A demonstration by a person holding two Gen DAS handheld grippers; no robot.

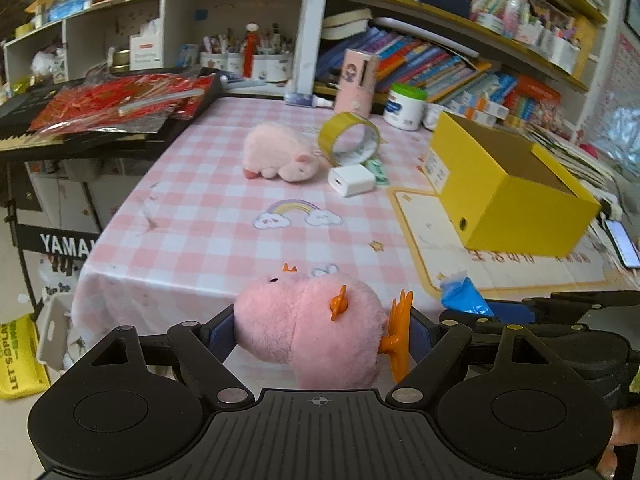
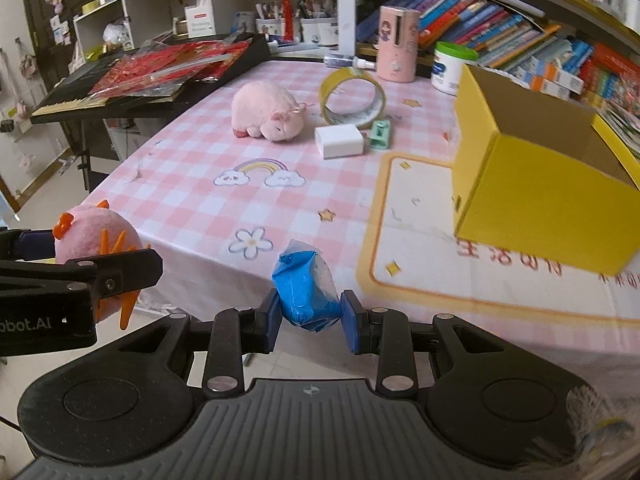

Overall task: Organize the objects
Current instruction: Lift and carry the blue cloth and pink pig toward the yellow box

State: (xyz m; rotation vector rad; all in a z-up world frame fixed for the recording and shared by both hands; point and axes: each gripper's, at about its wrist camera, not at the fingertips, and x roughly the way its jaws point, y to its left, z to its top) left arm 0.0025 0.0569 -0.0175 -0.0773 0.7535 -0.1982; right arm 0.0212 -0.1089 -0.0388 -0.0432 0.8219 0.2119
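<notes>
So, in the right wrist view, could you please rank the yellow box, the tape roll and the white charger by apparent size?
1. yellow box, clearly largest, though also nearest the camera
2. tape roll
3. white charger, smallest, although slightly nearer than the tape

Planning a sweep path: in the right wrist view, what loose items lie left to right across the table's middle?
Plush pig → tape roll → white charger → green clip → yellow box.

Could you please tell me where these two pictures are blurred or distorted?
Left wrist view: fisheye bends the bookshelves; the pink plush toy held close in the left hand-held gripper looks soft. Right wrist view: the yellow box and the mat's edge are smeared, while the blue packet stays fairly sharp.
</notes>
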